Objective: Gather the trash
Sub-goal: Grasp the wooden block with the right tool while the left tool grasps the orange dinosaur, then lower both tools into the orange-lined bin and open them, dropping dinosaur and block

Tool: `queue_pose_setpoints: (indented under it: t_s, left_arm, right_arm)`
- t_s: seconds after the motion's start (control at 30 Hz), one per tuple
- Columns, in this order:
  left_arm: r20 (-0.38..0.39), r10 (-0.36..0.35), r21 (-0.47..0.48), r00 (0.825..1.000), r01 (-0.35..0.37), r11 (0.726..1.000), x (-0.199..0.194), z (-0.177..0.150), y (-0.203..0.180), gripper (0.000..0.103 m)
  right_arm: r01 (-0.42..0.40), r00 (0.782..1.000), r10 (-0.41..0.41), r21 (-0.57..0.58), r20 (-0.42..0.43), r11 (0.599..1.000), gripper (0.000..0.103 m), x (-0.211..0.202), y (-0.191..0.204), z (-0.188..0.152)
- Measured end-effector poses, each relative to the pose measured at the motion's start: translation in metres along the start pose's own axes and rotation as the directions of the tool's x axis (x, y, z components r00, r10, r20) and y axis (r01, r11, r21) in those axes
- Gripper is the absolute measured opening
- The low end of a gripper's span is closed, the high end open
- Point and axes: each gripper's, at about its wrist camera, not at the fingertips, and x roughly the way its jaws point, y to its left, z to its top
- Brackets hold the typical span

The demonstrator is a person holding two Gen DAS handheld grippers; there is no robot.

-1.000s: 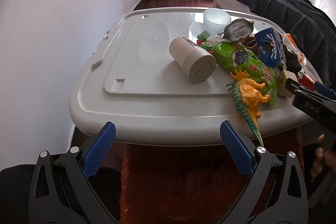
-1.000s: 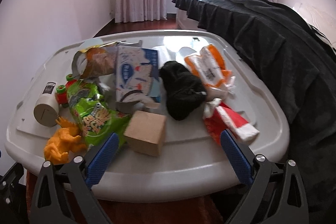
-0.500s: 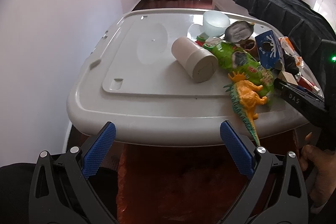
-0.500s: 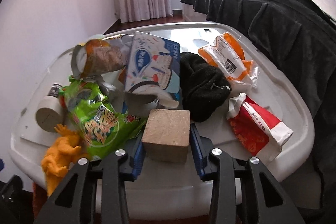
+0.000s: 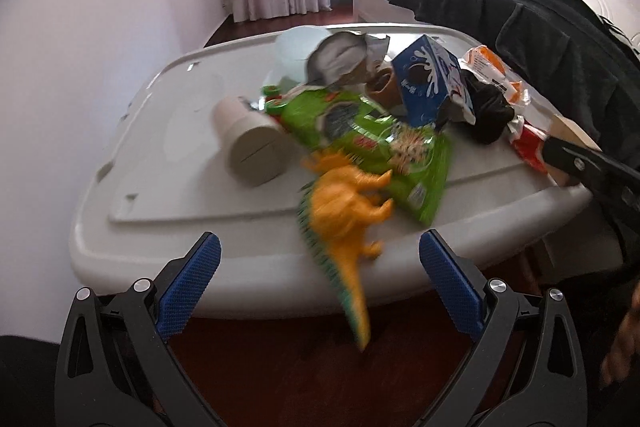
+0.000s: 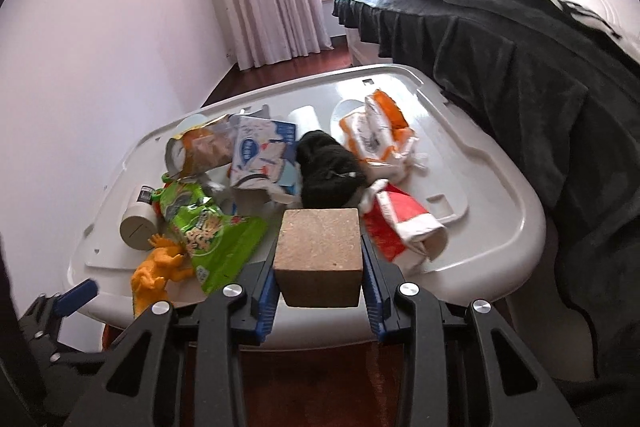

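Note:
My right gripper (image 6: 320, 277) is shut on a brown cube-shaped box (image 6: 320, 259) and holds it above the front edge of the white plastic lid (image 6: 500, 223). My left gripper (image 5: 318, 275) is open and empty at the lid's front edge, just in front of an orange toy dinosaur (image 5: 340, 203). On the lid lie a green snack bag (image 6: 212, 235), a blue and white carton (image 6: 260, 155), a red and white wrapper (image 6: 404, 227), an orange and white wrapper (image 6: 380, 135), a foil bag (image 6: 200, 151) and a black cloth (image 6: 328, 171).
A beige cylinder container (image 5: 252, 147) lies on its side at the left of the lid. A bed with a dark blanket (image 6: 520, 47) runs along the right. A white wall (image 5: 80, 47) is on the left. Red-brown floor (image 5: 320, 367) lies below the lid's front edge.
My right gripper closed on the brown box and lifted it back off the lid. My left gripper swung right, toward the dinosaur and the trash pile.

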Motion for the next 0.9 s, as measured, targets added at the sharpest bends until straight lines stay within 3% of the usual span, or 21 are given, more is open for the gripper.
queue_pose_setpoints:
  t_s: [0.2,0.23,0.3,0.33,0.37,0.43,0.9]
  left_arm:
    - [-0.026,0.022,-0.027,0.999,-0.023,0.999,0.041,0.009,0.002,0.093]
    - [-0.027,0.021,-0.029,0.999,-0.022,0.999,0.045,0.008,0.004,0.078]
    - [0.004,-0.038,-0.046,0.999,0.039,0.998,0.045,0.003,0.011,0.072]
    - [0.026,-0.040,-0.021,0.999,0.040,0.999,0.042,-0.001,0.008,0.062]
    - [0.039,-0.061,0.011,0.997,0.060,0.998,0.038,-0.003,0.004,0.045]
    - [0.061,-0.030,0.061,0.998,0.026,0.998,0.031,-0.006,-0.006,0.039]
    - [0.103,-0.153,-0.008,0.983,0.155,0.988,-0.015,-0.002,0.010,0.039]
  right_arm:
    - [-0.015,1.000,0.015,0.044,-0.014,0.999,0.036,0.000,-0.012,-0.002]
    - [-0.019,1.000,0.020,0.051,-0.015,0.999,0.036,0.000,-0.013,-0.002]
    - [-0.023,1.000,0.024,0.057,-0.017,0.998,0.036,0.002,-0.013,-0.001]
    - [-0.026,0.999,0.027,0.057,-0.019,0.998,0.036,0.002,-0.012,-0.001]
    - [-0.027,0.999,0.028,0.053,-0.020,0.998,0.036,0.003,-0.010,-0.001]
    - [-0.025,0.999,0.026,0.042,-0.021,0.999,0.036,0.003,-0.007,-0.002]
    - [-0.035,0.999,0.036,0.027,-0.027,0.999,0.036,0.002,-0.001,-0.004]
